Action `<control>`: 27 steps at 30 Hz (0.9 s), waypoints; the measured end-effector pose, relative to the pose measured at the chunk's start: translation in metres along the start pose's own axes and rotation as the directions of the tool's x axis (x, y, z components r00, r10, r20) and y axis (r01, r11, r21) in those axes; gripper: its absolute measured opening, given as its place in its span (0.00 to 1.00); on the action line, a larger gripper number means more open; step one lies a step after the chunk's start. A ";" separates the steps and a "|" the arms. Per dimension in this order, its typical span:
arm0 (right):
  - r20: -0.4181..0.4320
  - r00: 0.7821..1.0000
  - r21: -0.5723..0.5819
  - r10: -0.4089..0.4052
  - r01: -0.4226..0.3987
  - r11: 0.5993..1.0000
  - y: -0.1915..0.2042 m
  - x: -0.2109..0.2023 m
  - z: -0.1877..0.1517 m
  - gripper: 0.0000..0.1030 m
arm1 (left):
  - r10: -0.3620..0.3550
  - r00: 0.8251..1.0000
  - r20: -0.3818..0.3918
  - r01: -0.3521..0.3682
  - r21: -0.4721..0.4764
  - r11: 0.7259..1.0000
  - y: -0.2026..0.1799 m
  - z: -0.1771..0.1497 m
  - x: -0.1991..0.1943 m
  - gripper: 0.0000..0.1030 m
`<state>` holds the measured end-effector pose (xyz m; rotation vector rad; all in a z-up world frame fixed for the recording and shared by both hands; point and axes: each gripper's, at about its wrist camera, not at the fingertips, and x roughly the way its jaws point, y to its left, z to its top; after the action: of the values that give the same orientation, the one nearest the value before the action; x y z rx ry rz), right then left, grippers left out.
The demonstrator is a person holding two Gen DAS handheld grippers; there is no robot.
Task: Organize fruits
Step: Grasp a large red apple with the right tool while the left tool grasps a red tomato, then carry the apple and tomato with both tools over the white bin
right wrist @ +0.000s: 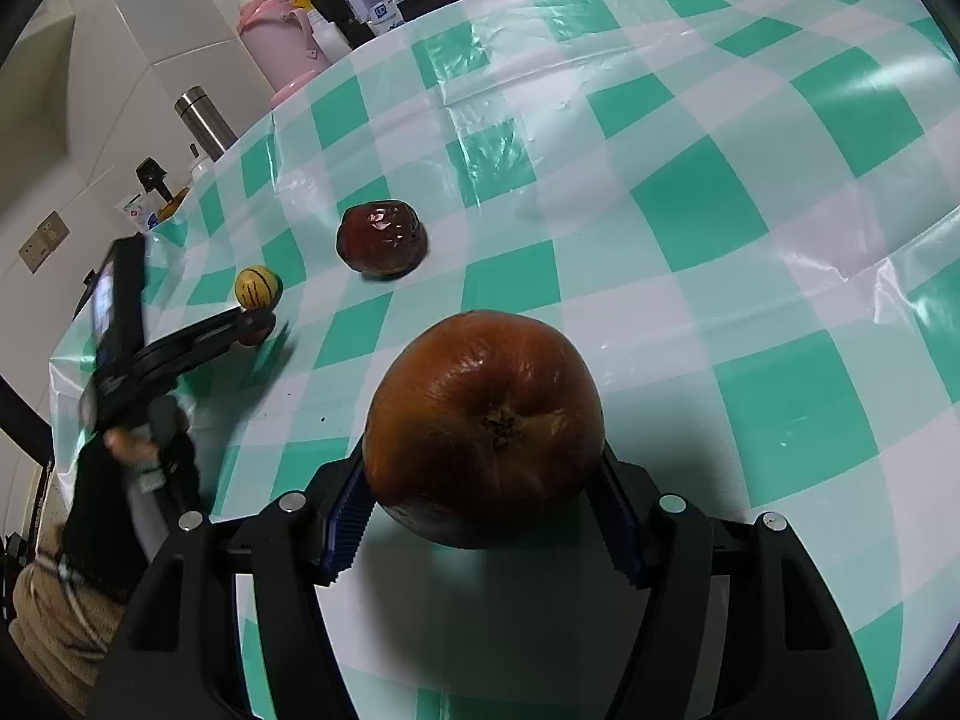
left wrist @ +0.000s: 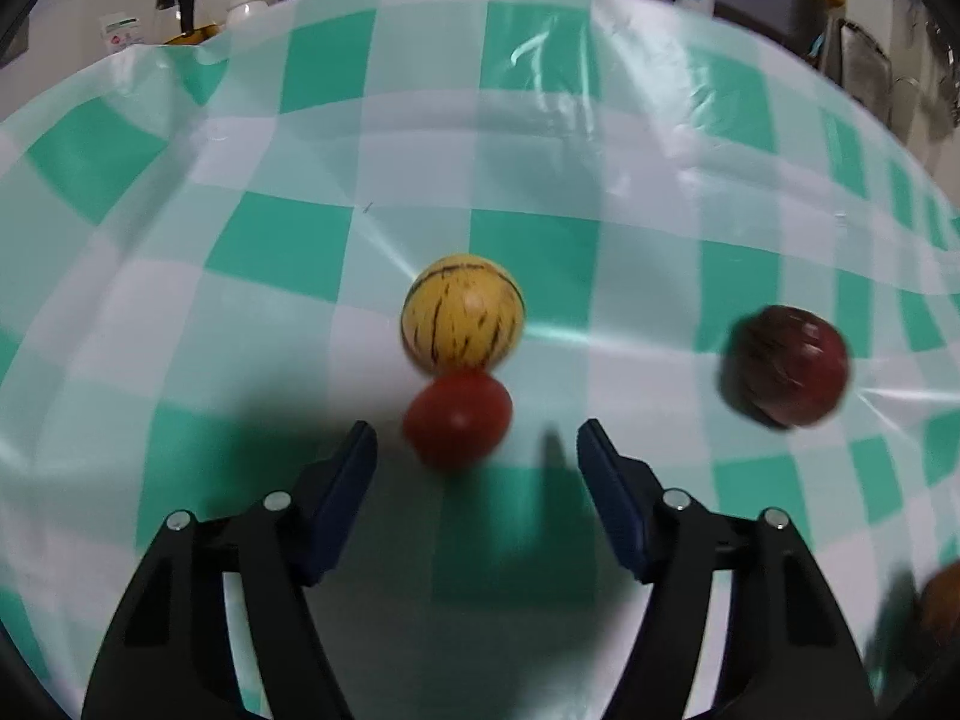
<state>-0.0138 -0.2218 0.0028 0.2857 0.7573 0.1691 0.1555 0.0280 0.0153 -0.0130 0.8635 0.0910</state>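
Note:
In the left wrist view a small red fruit (left wrist: 457,417) lies on the green-checked tablecloth (left wrist: 270,240), touching a yellow striped fruit (left wrist: 462,312) behind it. My left gripper (left wrist: 477,429) is open; the red fruit sits just ahead of the gap, nearer the left finger, and neither pad touches it. A dark red fruit (left wrist: 786,363) rests to the right. My right gripper (right wrist: 480,465) is shut on a large brown-orange fruit (right wrist: 483,426), stem end facing the camera, both pads pressed on its sides. The right wrist view also shows the dark red fruit (right wrist: 382,238), yellow fruit (right wrist: 258,287) and left gripper (right wrist: 255,324) at far left.
A pink flask (right wrist: 279,36) and a steel flask (right wrist: 204,120) stand beyond the table's far left edge, with small bottles and a wall socket (right wrist: 45,240) nearby. A gloved hand (right wrist: 120,456) holds the left gripper. Bare tablecloth (right wrist: 720,210) stretches to the right.

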 end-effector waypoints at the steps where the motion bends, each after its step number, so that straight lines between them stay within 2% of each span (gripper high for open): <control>1: -0.001 1.000 -0.001 0.002 -0.002 1.000 0.000 0.000 0.000 0.62 | 0.015 1.000 -0.014 -0.015 0.008 1.000 0.000 0.003 0.006 0.63; 4: -0.002 1.000 -0.003 0.005 -0.005 1.000 0.001 0.001 0.000 0.62 | 0.020 0.999 -0.050 -0.019 0.011 1.000 0.003 0.008 0.018 0.54; 5: -0.003 1.000 -0.003 0.007 -0.007 1.000 0.001 0.001 0.000 0.62 | 0.014 0.998 -0.053 -0.013 0.027 1.000 0.002 0.008 0.018 0.43; 6: -0.003 1.000 -0.003 0.008 -0.008 1.000 0.001 0.001 0.000 0.62 | 0.023 0.999 -0.050 -0.021 0.040 0.999 0.002 0.007 0.017 0.37; 7: -0.002 1.000 -0.003 0.009 -0.009 1.000 0.001 0.001 0.000 0.62 | 0.020 0.999 -0.049 -0.018 0.052 0.998 0.003 0.006 0.015 0.37; 11: -0.002 1.000 -0.002 0.010 -0.010 1.000 0.000 0.001 0.000 0.62 | -0.068 0.997 -0.041 0.070 0.050 0.996 0.014 -0.016 -0.007 0.36; 15: -0.002 1.000 -0.002 0.009 -0.009 1.000 0.000 0.001 0.000 0.62 | -0.155 0.988 -0.004 0.155 0.026 0.987 0.029 -0.054 -0.052 0.36; 22: -0.002 1.000 -0.002 0.009 -0.009 1.000 0.000 0.000 0.000 0.62 | -0.191 0.979 0.066 0.193 -0.014 0.981 0.048 -0.116 -0.118 0.36; 27: -0.002 1.000 -0.002 0.009 -0.009 1.000 0.000 0.000 0.000 0.62 | -0.226 0.971 0.076 0.230 -0.057 0.971 0.053 -0.137 -0.129 0.36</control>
<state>-0.0138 -0.2213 0.0025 0.2874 0.7579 0.1786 -0.0358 0.0647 0.0258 -0.1692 0.7846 -0.0959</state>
